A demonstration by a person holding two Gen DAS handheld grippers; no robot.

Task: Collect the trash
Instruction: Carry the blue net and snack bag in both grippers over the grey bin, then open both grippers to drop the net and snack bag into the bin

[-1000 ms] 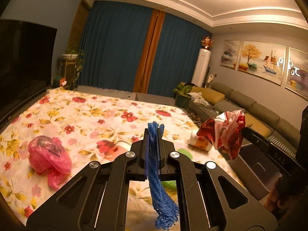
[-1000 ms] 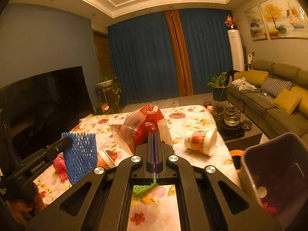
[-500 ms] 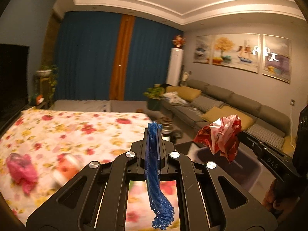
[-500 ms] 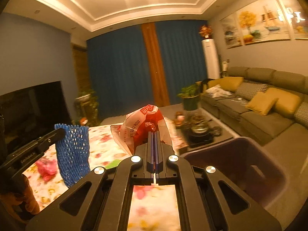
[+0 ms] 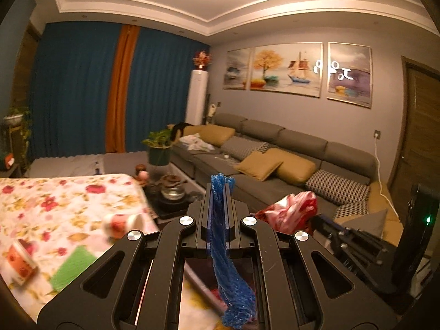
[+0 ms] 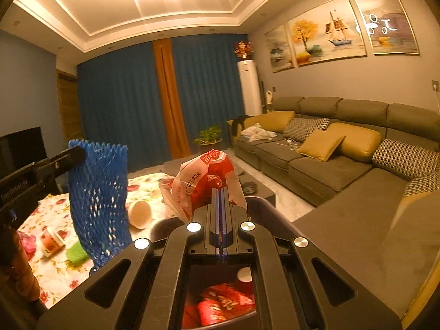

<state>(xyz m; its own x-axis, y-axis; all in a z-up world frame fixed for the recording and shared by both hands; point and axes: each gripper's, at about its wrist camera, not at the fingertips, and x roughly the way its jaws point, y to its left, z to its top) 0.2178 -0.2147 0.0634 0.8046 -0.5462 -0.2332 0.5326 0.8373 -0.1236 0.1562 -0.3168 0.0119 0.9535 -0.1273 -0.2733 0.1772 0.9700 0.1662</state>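
My left gripper [image 5: 220, 189] is shut on a blue foam net [image 5: 233, 288] that hangs down between its fingers. In the right wrist view the net [image 6: 99, 200] dangles over the table's right edge from the left gripper [image 6: 78, 154]. My right gripper [image 6: 220, 192] is shut on a crumpled red and white plastic bag [image 6: 206, 176], held above a dark bin [image 6: 264, 206] with red wrappers [image 6: 220, 302] inside. In the left wrist view, the bag [image 5: 291, 214] shows to the right of my left fingers.
The floral-cloth table [image 5: 55, 206] carries two paper cups [image 5: 121, 222] [image 5: 22, 258] and a green piece [image 5: 74, 264]. A pink bag [image 6: 27, 242] lies at its left. A low tea table with a kettle [image 5: 173, 189] and a grey sofa [image 6: 330, 165] stand beyond.
Both grippers have swung right, away from the middle of the table, keeping hold of the net and the bag. The bin has come in under the right gripper.
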